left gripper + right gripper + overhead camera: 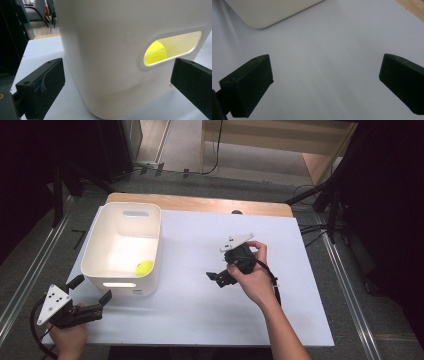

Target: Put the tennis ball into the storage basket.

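At the lower left of the high view, the left hand-held gripper (pixel 91 290) sits at the desk's (pixel 210 315) near corner, jaws spread wide and holding nothing, pointing at the white plastic bin (pixel 95 247) just beside it. In the left gripper view the bin wall (pixel 105 50) stands between the jaws but apart from them, and a yellow tennis ball (pixel 155 53) shows through its handle slot. From above, the ball (pixel 144 267) lies in the bin's lower right corner. Right of centre, the right hand-held gripper (pixel 216 277) hovers over bare white desk, jaws wide apart and empty.
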